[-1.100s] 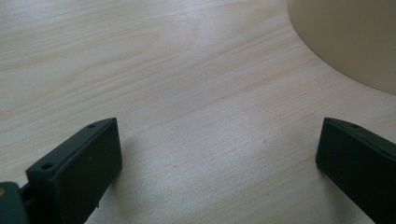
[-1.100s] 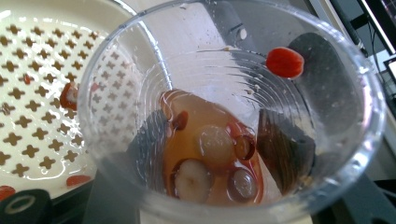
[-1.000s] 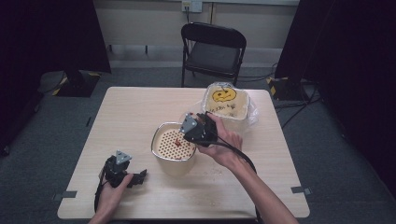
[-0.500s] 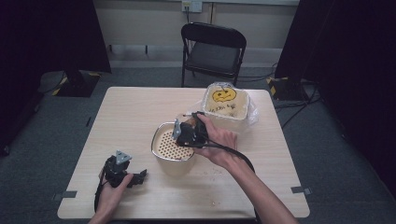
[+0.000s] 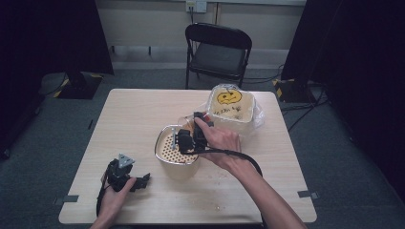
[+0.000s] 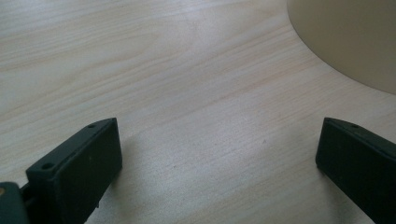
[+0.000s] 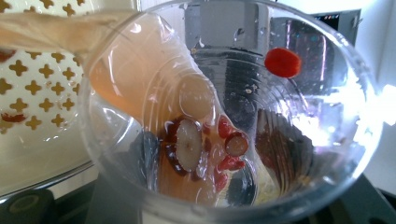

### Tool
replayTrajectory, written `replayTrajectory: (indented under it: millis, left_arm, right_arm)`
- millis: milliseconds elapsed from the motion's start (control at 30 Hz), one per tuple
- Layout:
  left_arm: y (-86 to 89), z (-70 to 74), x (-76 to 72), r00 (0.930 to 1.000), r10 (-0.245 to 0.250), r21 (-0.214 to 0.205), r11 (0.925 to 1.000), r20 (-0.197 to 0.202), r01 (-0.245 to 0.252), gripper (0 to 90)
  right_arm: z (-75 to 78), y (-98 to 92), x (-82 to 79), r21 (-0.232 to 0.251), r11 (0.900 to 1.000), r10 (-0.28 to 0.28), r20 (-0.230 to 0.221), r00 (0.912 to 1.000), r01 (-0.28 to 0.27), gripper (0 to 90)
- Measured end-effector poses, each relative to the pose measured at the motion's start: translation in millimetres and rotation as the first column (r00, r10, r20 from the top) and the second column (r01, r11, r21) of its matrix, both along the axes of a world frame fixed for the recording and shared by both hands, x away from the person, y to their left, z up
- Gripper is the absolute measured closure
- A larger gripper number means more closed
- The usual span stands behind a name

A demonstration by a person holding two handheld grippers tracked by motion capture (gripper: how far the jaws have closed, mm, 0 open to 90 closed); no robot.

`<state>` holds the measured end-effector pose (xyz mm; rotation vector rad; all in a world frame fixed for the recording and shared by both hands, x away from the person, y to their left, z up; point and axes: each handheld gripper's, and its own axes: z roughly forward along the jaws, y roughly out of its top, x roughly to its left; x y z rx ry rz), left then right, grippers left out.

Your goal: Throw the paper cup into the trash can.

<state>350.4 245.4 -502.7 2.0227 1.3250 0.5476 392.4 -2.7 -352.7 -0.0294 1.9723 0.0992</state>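
The left gripper (image 5: 138,180) rests low at the near left, jaws spread wide — the left hand (image 5: 113,196) behind it. The right gripper (image 5: 184,140), mid-scene, is tipped leftward, its jaws clamped — right forearm reaching from the near edge.

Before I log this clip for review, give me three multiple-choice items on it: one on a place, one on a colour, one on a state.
1. Where is the clear cup tipped?
A. Over the perforated strainer bowl
B. Over the folding chair
C. Over the floor

2. What colour is the face drawn on the tub behind?
A. Blue
B. Black
C. Green

3. How do the left gripper jaws stand?
A. Shut on a spoon
B. Shut on the bowl
C. Open, nothing between them

Answers: 1 A, liquid runs from the cup's rim onto the cross-shaped holes; 2 B, dark lines on yellow; 3 C, bare table shows between the jaws.
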Motion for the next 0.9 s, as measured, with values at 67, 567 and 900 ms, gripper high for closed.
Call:
replayTrajectory:
  millis: [67, 567, 900]
  left_arm:
    - [0.0, 0.0, 0.0, 1.0, 0.0, 0.0, 1.0, 0.0, 0.0, 0.0]
    - [0.0, -0.1, 0.0, 1.0, 0.0, -0.001, 1.0, 0.0, 0.0, 0.0]
    - [0.0, 0.0, 0.0, 1.0, 0.0, 0.0, 1.0, 0.0, 0.0, 0.0]
  right_arm:
    - [-0.3, 0.9, -1.0, -0.038, 0.9991, 0.022, 0.023, 0.9995, -0.021, 47.4]
    - [-3.9, 5.8, -4.5, -0.21, 0.977, 0.073, 0.171, 0.9826, -0.037, 47.6]
    - [-7.5, 5.6, -5.4, -0.362, 0.932, 0.14, 0.305, 0.9422, -0.021, 47.8]
